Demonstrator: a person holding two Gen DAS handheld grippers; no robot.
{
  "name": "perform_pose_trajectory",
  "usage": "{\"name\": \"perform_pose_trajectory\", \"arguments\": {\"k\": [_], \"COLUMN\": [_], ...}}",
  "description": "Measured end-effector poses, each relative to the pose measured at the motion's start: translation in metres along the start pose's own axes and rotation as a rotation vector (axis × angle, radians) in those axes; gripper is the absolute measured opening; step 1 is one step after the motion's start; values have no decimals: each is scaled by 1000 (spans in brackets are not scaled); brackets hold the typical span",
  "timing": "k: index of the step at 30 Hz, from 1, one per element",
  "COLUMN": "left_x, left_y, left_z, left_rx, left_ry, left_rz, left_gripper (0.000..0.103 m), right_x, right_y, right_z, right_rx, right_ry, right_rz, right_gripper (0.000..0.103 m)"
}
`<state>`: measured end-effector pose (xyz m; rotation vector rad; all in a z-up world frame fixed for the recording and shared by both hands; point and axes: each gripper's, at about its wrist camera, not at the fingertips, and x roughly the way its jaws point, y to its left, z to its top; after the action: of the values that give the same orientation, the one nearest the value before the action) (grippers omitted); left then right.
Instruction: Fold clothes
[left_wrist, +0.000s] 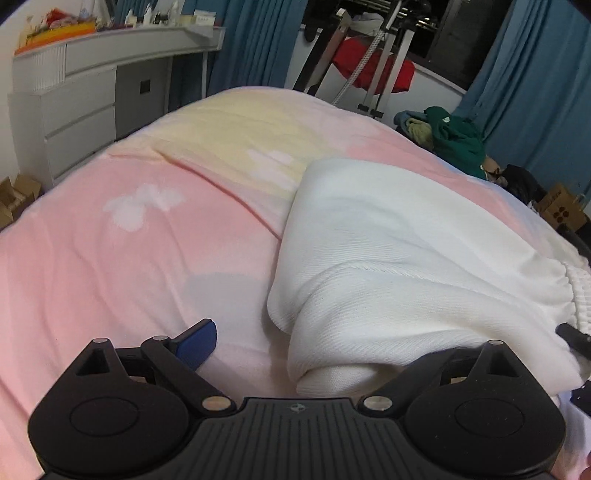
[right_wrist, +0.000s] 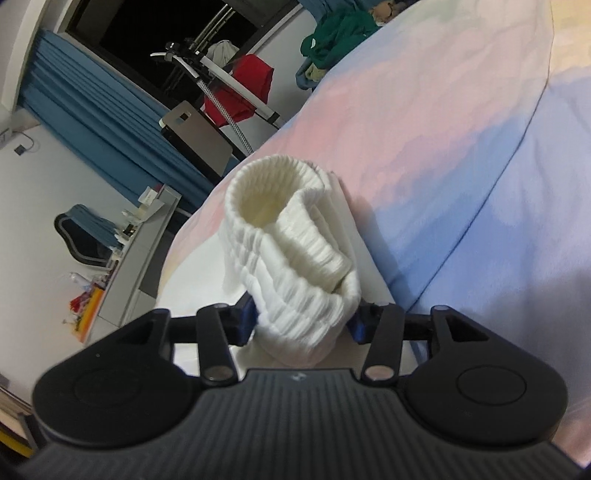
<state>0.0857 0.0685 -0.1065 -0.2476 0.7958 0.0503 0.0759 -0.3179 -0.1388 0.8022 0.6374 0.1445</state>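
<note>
Right wrist view: the right gripper (right_wrist: 303, 321) clamps its blue-padded jaws on the ribbed, elasticated cuff (right_wrist: 291, 236) of a white knitted garment, the bunched band standing up at centre frame over a quilted bedspread of pink, yellow and blue patches (right_wrist: 461, 155). Left wrist view: the white garment (left_wrist: 399, 258) lies in a thick, half-rolled heap on the right of the frame, its ribbed edge at the far right, while the left gripper (left_wrist: 314, 354) hangs with jaws spread wide and empty, one blue pad (left_wrist: 197, 343) low at left over bare bedspread. The fold appears barely under way, more gathering than folding. Next, by this reading, the free left gripper must take an opposite edge so the cloth can be spread flat.
</note>
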Motion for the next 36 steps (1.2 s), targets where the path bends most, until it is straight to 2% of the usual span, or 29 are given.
{"name": "perform_pose_trajectory", "arguments": {"k": [5, 7, 8, 9, 14, 17, 20, 23, 25, 27, 29, 32, 36], "left_x": [1, 3, 3, 3, 4, 4, 5, 4, 5, 5, -1, -15, -11], "left_y": [-4, -4, -4, -5, -6, -6, -4, 0, 2, 8, 18, 32, 47], "left_z": [1, 1, 1, 1, 1, 0, 1, 3, 6, 10, 14, 18, 28], "left_rx": [9, -4, -6, -6, -5, -6, -13, -35, -41, -64, -120, -187, -265], "left_ry": [-5, 2, 3, 3, 4, 5, 9, 24, 61, 157, 221, 200, 153], "left_rz": [12, 9, 9, 11, 17, 16, 11, -6, -43, -165, -315, -402, -412], "left_gripper": [97, 97, 97, 97, 97, 97, 97, 97, 96, 96, 97, 101, 103], "right_x": [-10, -16, -18, -21, -11, 8, 19, 12, 9, 12, 14, 5, -2], "right_y": [4, 6, 6, 6, 6, -13, -24, -19, -12, -5, -2, 1, 8], "right_z": [0, -2, -1, -1, -4, -3, -1, 3, 1, -3, -7, -5, -7], "right_rx": [-5, -11, -14, -17, -70, 25, 104, 102, 36, -18, -42, -12, -24], "right_ry": [7, 7, 4, 2, 42, 101, 109, 68, 61, 81, 92, 64, 33], "right_rz": [-19, -47, -77, -106, -120, -50, 33, 97, 85, 9, -60, -62, -79], "right_gripper": [55, 64, 79, 85, 84, 90, 93, 93, 92, 82, 77, 68, 61]}}
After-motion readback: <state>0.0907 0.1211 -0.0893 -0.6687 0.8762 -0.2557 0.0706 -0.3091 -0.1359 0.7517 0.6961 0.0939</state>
